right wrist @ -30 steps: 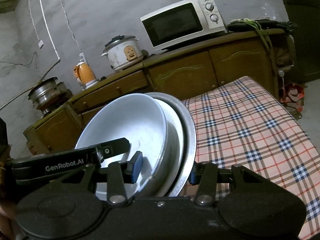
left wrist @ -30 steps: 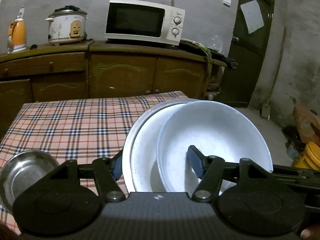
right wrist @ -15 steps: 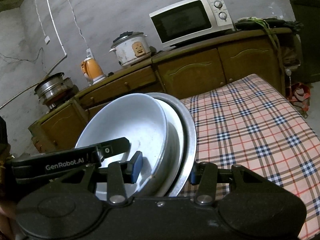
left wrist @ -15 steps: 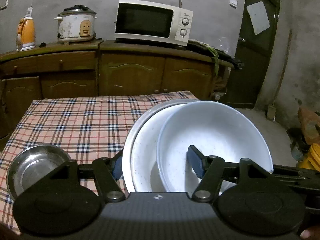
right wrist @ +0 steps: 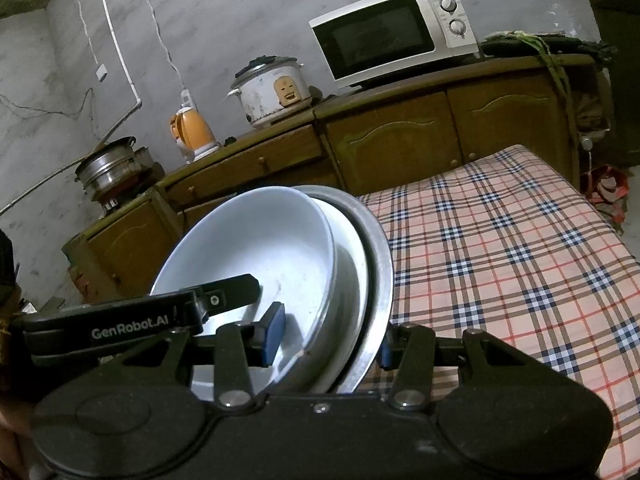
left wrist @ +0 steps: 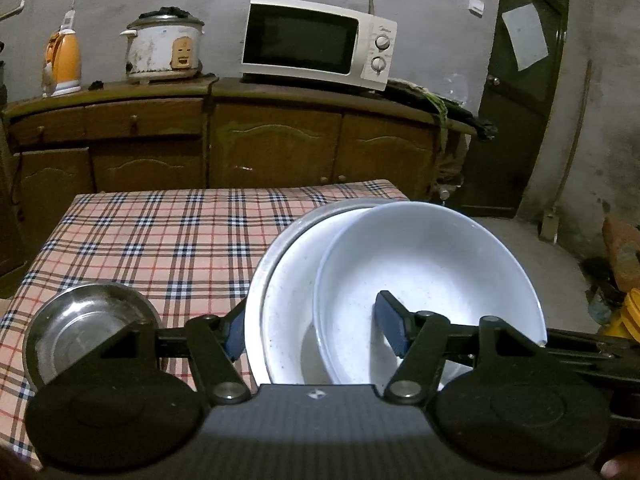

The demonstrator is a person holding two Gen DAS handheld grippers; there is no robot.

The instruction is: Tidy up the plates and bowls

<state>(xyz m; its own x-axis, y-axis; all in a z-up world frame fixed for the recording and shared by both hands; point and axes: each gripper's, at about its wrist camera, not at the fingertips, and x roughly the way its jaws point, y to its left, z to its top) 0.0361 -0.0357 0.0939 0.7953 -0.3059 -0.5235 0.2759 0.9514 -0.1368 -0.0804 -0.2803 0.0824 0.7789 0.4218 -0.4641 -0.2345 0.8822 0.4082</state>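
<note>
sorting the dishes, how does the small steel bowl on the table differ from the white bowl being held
The small steel bowl is shiny metal; the white bowl is matte white. The steel bowl sits flat on the checked tablecloth, ungripped; the white bowl is tilted, nested in a metal plate, clamped by both grippers. The steel bowl looks smaller. Both are round and empty.

A microwave [left wrist: 318,42], rice cooker [left wrist: 162,48] and orange kettle [left wrist: 63,62] stand on the wooden sideboard [left wrist: 240,136].

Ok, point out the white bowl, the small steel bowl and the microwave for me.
white bowl [left wrist: 432,264]: left wrist view, inner wall.
small steel bowl [left wrist: 76,324]: left wrist view, inside bottom.
microwave [right wrist: 384,38]: right wrist view, door window.
</note>
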